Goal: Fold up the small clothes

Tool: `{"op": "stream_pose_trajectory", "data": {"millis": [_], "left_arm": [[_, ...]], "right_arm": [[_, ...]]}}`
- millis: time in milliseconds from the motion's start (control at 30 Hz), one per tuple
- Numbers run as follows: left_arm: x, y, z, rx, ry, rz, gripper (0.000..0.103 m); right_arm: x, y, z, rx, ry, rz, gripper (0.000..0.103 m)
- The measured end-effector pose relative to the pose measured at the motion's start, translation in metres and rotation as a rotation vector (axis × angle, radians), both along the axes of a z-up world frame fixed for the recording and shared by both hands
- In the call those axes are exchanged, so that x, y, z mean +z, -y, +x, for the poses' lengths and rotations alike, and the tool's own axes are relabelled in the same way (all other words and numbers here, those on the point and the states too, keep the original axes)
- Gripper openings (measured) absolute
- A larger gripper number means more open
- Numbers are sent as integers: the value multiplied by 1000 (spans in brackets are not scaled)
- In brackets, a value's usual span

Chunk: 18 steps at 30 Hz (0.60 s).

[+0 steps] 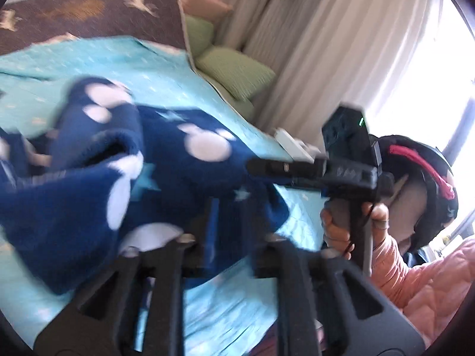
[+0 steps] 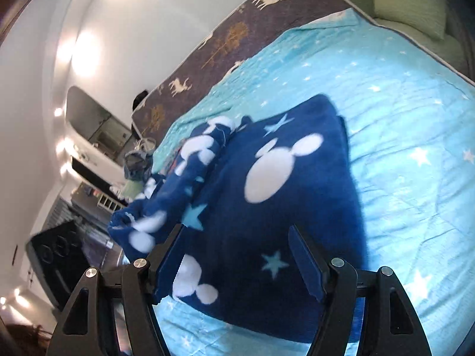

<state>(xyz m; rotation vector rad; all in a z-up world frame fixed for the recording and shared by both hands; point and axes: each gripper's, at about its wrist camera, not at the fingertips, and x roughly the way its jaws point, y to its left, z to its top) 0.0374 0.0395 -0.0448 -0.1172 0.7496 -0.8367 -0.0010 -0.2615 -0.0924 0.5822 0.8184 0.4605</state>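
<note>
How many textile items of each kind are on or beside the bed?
Navy fleece garment with white mouse-head prints: 1
Light blue star quilt: 1
Brown reindeer blanket: 1
Green pillows: 2
Total: 5

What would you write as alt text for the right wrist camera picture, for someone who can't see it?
The right gripper hangs open above a navy fleece garment with white mouse-head shapes and light blue stars, lying partly folded on a turquoise star-print bedspread. A grey deer-patterned blanket and green pillows lie beyond it.
</note>
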Motion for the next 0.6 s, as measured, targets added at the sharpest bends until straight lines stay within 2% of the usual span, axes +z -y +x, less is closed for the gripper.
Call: {"op": "stream_pose_trajectory", "data": {"millis": [67,100,200,267,367,433,500,600], "left_arm": [[11,-35,-9,100,40,21,61],[14,-49,-12,144,57,28,67],[8,-97,-16,345,60,69,75],[-12,-130,-11,481,-39,71,75],[-50,-167,-4,574,-206,-4,75],[-70,-179,-3,597,-277,-71,75],[-78,-189,-4,602,-299,-168,75],[-74,-191,-7,598,-309,-179,75]], "right_arm": [[-7,-8,6,15,-14,-19,72],[-12,-11,3,21,-20,-32,72],[-15,-20,3,29,-25,-54,72],[-14,-24,2,31,-25,-64,72],[-12,-28,3,35,-32,-85,72],[-13,-30,1,36,-39,-99,72],[-12,-36,-1,41,-44,-113,72],[-9,-48,-2,63,-42,-139,72]]}}
